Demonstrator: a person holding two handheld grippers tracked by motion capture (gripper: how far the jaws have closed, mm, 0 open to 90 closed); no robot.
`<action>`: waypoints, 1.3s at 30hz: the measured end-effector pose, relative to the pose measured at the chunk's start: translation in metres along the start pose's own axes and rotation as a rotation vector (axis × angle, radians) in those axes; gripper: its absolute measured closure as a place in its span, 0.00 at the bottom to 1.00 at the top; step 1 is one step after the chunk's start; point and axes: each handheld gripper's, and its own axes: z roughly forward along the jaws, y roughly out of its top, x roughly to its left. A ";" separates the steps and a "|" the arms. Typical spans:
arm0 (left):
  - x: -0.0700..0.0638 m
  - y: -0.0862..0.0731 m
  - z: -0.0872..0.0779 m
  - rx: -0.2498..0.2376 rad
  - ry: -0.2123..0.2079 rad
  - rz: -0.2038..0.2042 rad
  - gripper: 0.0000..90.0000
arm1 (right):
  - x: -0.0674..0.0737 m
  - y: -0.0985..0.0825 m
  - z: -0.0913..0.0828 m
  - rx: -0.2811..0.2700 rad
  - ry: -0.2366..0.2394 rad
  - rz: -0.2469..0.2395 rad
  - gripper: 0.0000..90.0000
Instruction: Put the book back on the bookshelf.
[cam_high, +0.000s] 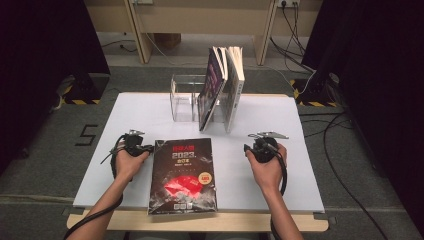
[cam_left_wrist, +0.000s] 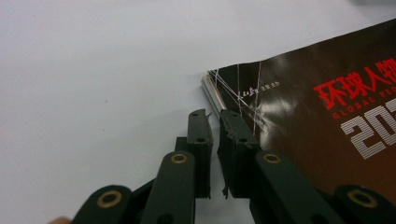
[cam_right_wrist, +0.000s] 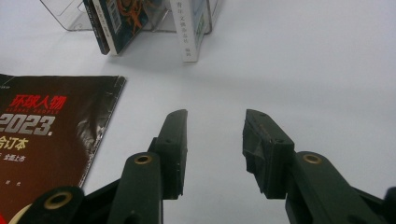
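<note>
The dark magazine lies flat at the near edge of the white table, between the two hands. The left gripper is at its far left corner, jaws almost closed with only a thin gap; whether they pinch the cover I cannot tell. The right gripper rests to the right, jaws wide, holding nothing. Farther away, books lean in a clear stand. The cover reads "2023" and red Chinese characters; the left gripper view adds "GLOBAL".

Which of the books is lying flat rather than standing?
The dark magazine-style book with red lettering, flat near the table's front edge; the others stand upright in the clear holder.
</note>
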 end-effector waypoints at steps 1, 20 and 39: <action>0.000 0.000 0.000 0.001 -0.004 0.006 0.93 | 0.000 0.000 0.000 0.002 -0.001 -0.001 0.67; -0.033 -0.008 -0.006 0.048 -0.037 -0.001 0.98 | -0.002 -0.002 0.004 0.026 0.017 0.008 0.67; -0.072 -0.032 -0.025 0.100 -0.097 0.019 0.99 | 0.008 -0.007 0.024 0.113 0.073 0.026 0.66</action>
